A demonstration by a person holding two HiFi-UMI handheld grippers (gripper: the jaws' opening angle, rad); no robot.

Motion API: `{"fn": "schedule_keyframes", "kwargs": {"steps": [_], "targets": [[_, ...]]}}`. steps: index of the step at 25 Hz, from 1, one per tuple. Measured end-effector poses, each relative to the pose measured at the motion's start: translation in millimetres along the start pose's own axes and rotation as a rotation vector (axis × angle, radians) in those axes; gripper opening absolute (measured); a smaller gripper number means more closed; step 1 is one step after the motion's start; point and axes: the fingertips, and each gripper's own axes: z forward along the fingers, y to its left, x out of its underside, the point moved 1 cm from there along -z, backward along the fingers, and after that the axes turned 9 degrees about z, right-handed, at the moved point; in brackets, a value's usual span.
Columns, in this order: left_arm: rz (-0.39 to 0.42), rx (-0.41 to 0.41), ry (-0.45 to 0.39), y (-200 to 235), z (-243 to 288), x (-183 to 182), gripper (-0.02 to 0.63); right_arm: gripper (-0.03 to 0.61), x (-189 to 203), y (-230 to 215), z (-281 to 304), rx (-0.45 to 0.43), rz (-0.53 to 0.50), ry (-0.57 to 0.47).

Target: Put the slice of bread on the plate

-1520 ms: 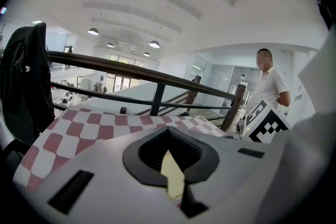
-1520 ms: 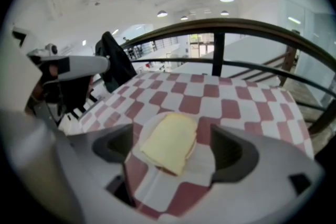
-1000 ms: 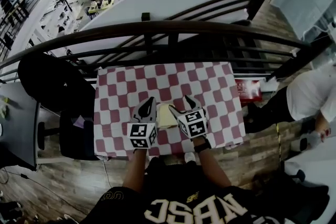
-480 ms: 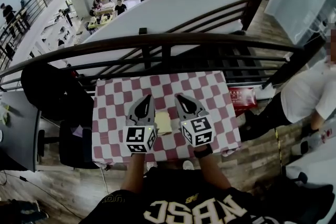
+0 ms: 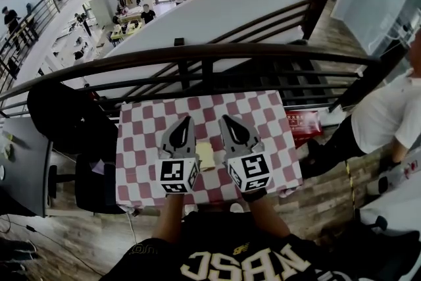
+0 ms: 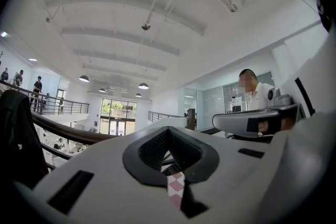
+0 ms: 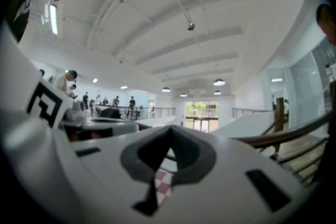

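The bread (image 5: 205, 156) lies on the checked cloth (image 5: 276, 141) of the bench, about midway along and toward its near edge. No plate can be made out around it, so I cannot tell whether the slice already sits on one.

The left claw (image 5: 185, 120) hovers above the bench just left of the bread, its jaws together on nothing. The right claw (image 5: 226, 119) hovers just right of it. Its jaws have just been closing, and nothing is between them. Both point level, away from the person.

Neither claw is carrying anything, so the job looks either finished or unstarted. If the slice still needs moving, open one claw wide first. Come down at one edge of the slice and pinch lightly, since bread probably crushes and tears. Carry it flat.
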Motion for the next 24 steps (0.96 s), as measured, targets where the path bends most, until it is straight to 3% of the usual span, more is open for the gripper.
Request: {"fn": "schedule_keyframes", "kwargs": {"steps": [24], "targets": [[0.017,0.002,0.026,-11,8,8,0.018,0.012,-2,-2,5,-0.033,0.044,-0.039]]}}
